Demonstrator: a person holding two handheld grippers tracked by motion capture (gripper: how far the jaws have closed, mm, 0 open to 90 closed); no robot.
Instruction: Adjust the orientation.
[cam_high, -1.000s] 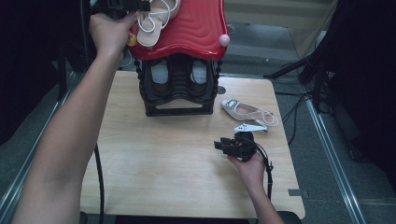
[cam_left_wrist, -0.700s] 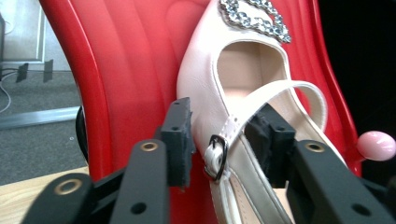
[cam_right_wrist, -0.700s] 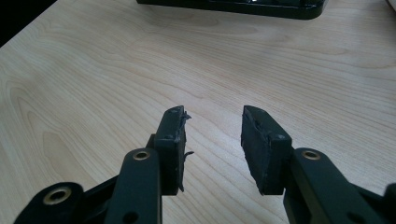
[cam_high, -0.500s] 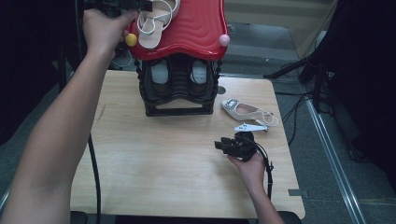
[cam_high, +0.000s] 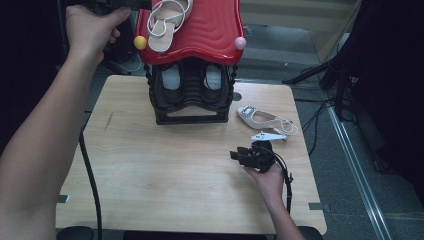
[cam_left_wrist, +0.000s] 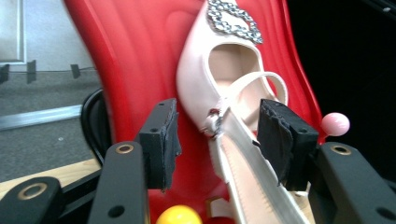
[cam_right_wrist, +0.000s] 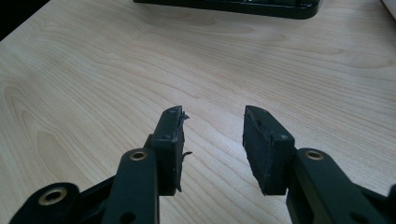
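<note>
The left gripper (cam_left_wrist: 217, 140), jaws spread, is at the heel end of the cream slingback shoe with a silver buckle (cam_left_wrist: 219, 84), which lies on the red wavy rack top (cam_left_wrist: 140, 60) with its long axis running straight away from the gripper.

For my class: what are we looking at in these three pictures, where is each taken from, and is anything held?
A person works at a wooden table with a hand-held two-jaw gripper in each hand. The high view looks down from above; the other two come from cameras riding on the grippers. The left gripper, raised at the red roof of a black shoe rack, has its jaws open either side of a pale sandal lying there, not clamped. The right gripper is open, holding nothing, over bare wood. A second sandal lies on the table.
</note>
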